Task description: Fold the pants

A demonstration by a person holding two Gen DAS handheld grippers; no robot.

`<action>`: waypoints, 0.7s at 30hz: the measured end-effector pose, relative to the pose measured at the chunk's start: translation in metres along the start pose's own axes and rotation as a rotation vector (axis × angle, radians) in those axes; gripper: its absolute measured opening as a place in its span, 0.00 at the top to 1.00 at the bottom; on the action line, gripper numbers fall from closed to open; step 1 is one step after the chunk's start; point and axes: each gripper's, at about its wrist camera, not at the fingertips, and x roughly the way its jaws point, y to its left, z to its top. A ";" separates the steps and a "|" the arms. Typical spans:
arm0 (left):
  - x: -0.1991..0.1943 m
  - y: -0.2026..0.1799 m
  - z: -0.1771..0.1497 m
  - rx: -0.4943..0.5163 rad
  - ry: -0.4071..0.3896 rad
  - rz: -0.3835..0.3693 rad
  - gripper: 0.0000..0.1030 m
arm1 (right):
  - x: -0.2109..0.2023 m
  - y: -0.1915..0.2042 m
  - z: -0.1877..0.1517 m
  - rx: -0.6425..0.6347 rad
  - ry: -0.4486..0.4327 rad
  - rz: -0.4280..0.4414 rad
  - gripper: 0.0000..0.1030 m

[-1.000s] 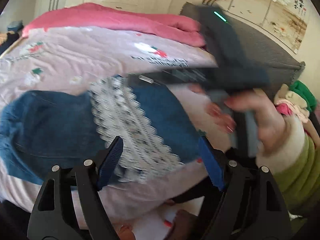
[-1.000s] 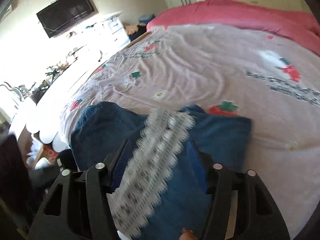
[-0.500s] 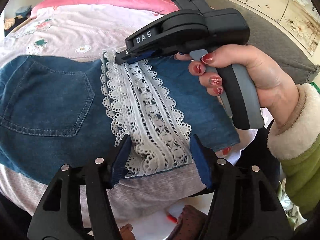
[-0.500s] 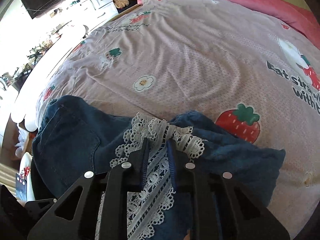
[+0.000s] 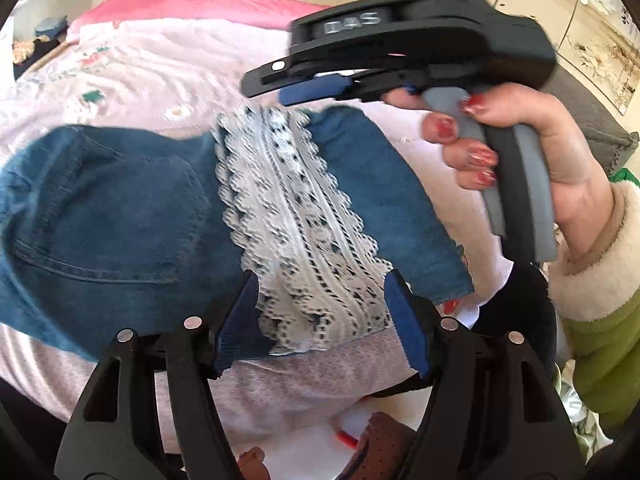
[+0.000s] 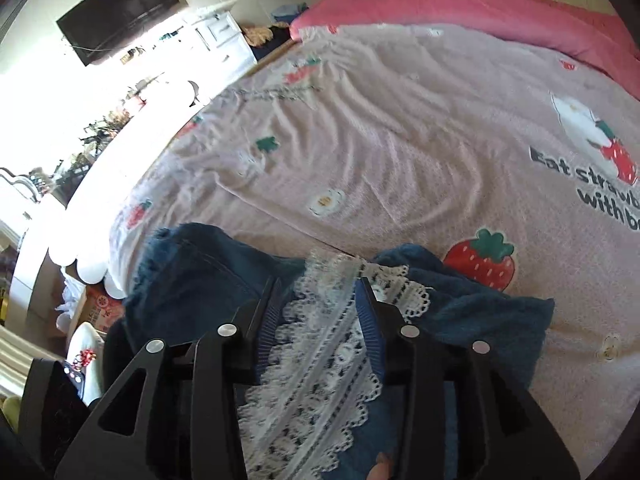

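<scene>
While the denim pants [image 5: 120, 208] lay folded near the edge of the bed [image 6: 400, 140], we held both tools above their lace band [image 5: 296, 216]: our left tool [image 5: 320, 312] and right tool [image 6: 318, 320] were both widening, released, pressing on nothing.

Folded denim pants [image 5: 120, 216] on bed; left gripper [image 5: 320, 320] opening over lace band [image 5: 296, 216], seemingly not gripping.

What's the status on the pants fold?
Left claw opening, straddling lace band. Right claw opening, lifted off pants. Pants folded on bed. Nothing blocking.
</scene>
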 end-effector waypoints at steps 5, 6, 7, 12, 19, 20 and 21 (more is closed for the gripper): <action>-0.020 0.008 0.003 -0.010 -0.044 0.053 0.33 | -0.010 0.018 0.005 -0.037 -0.022 0.002 0.49; -0.024 0.010 0.003 -0.012 -0.054 0.066 0.32 | -0.011 0.023 0.006 -0.046 -0.022 0.002 0.45; -0.027 0.012 0.005 -0.015 -0.062 0.078 0.29 | -0.010 0.027 0.007 -0.054 -0.023 -0.001 0.41; -0.052 0.037 0.007 -0.064 -0.114 0.132 0.13 | -0.008 0.048 0.014 -0.103 -0.016 -0.003 0.26; -0.085 0.085 -0.007 -0.182 -0.151 0.211 0.09 | 0.006 0.075 0.026 -0.145 -0.006 0.023 0.13; -0.088 0.093 -0.010 -0.204 -0.154 0.224 0.09 | 0.012 0.080 0.028 -0.150 0.003 0.031 0.13; -0.090 0.099 -0.012 -0.220 -0.156 0.230 0.09 | 0.016 0.084 0.029 -0.154 0.009 0.035 0.13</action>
